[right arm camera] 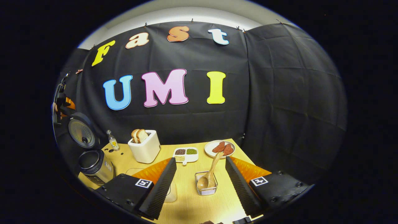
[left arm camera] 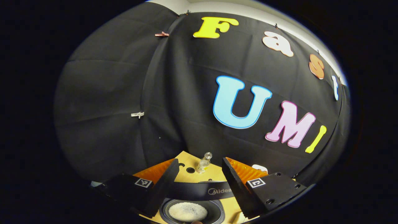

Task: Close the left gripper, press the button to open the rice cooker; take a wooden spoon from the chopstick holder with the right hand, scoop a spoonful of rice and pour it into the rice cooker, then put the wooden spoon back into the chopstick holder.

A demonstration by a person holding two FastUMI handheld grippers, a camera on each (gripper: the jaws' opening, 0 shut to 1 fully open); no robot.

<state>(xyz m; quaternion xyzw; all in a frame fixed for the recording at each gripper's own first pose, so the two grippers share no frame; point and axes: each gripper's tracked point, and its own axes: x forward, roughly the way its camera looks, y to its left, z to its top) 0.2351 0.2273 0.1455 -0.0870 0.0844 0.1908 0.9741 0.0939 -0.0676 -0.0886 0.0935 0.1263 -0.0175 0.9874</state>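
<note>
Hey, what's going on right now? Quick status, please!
Both grippers open, empty: left, right. Silver rice cooker lid up, white rice inside. Wooden spoon bowl-down in wire chopstick holder, between the right fingers. Nothing in the way.

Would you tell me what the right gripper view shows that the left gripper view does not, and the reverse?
Right gripper view: a toaster holding bread, a divided dish of grains, a plate of reddish food, and the wooden spoon standing in the chopstick holder, ahead of the open right gripper.
Left gripper view: a look down at white rice in the cooker's pot, below the open left gripper.
Both: the open rice cooker, the small bottle near it, and the wooden table.
</note>
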